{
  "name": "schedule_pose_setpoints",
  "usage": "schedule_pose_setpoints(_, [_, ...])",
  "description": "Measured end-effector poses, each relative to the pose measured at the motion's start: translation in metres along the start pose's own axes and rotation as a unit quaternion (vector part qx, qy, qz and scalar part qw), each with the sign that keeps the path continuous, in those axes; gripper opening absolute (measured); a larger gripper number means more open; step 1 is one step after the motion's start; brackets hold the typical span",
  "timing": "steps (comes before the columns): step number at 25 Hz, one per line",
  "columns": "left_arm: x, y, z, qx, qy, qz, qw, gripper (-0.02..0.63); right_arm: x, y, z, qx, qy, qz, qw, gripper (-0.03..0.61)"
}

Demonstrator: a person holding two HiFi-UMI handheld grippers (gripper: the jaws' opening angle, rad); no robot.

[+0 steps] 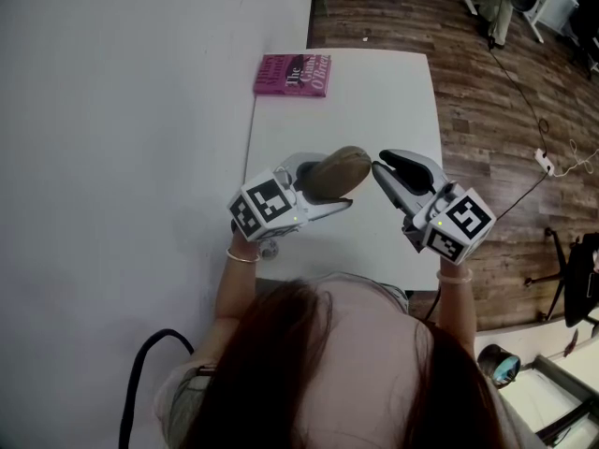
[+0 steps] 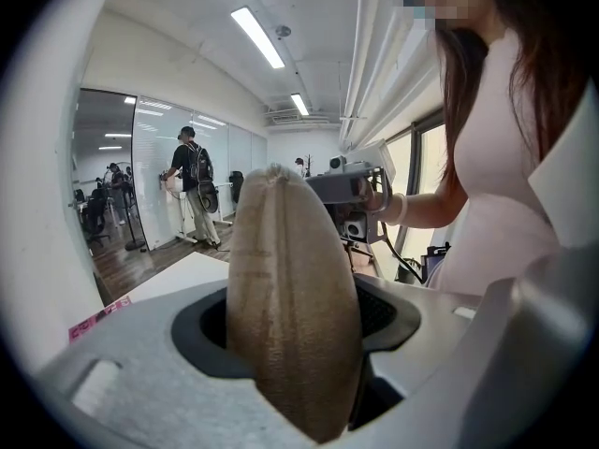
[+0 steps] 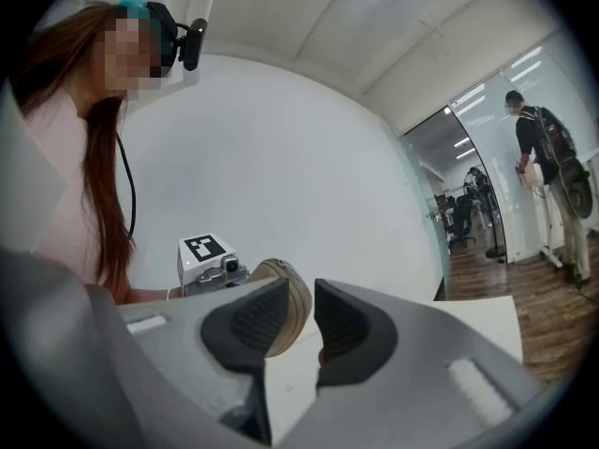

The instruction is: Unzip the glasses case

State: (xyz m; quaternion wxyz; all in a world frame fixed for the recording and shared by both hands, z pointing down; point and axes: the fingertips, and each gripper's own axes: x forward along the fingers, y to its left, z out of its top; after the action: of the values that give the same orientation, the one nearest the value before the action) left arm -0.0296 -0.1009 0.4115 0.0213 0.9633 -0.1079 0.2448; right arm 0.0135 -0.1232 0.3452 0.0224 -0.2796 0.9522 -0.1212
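While the person stands at the lower middle of the head view, the left gripper (image 1: 323, 187) is clamped on the glasses case (image 1: 343, 168). Both jaws press against the long sides of the tan, oval case. The case is held at frame centre, over the white table (image 1: 374, 92).

The right gripper (image 1: 382, 169) sits right of centre, with its jaws set to a narrow gap. Nothing is gripped between them. Its tips point toward the right end of the case and lie just beside it. Contact cannot be confirmed from any view.

The left gripper view shows detail that the head view lacks. The case stands on edge between the dark pads (image 2: 384, 311) and fills the frame centre. Ridged seam lines run along its length, and the case looks closed. The right gripper appears behind it, right of centre.

The right gripper view shows the narrow slot between its two dark pads (image 3: 351, 330). The case end shows partly behind the left-hand pad, with the left gripper's marker cube (image 3: 204, 249) at centre left.

Only the head view shows the pink book (image 1: 293, 75), lying at the table's far left corner, well apart from both grippers. Both gripper views show a bystander (image 3: 552, 195) on the wood floor beyond glass partitions.
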Motion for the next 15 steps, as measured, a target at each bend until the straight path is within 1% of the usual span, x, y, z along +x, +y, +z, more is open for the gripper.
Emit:
schedule_pose_setpoints(4, [-0.001,-0.003,-0.002,0.008,0.016,-0.016,0.9997,0.296,0.0,0.004,0.0,0.004,0.004,0.021,1.0,0.078])
schedule_pose_setpoints(8, [-0.002,-0.009,-0.003,0.018,0.023,-0.032,0.999,0.296,0.0,0.008,0.002,-0.003,0.009,0.038,0.999,0.078])
schedule_pose_setpoints(15, [-0.003,-0.018,-0.002,0.038,0.038,-0.058,0.9969,0.296,-0.005,0.019,0.004,-0.001,0.013,0.085,0.996,0.078])
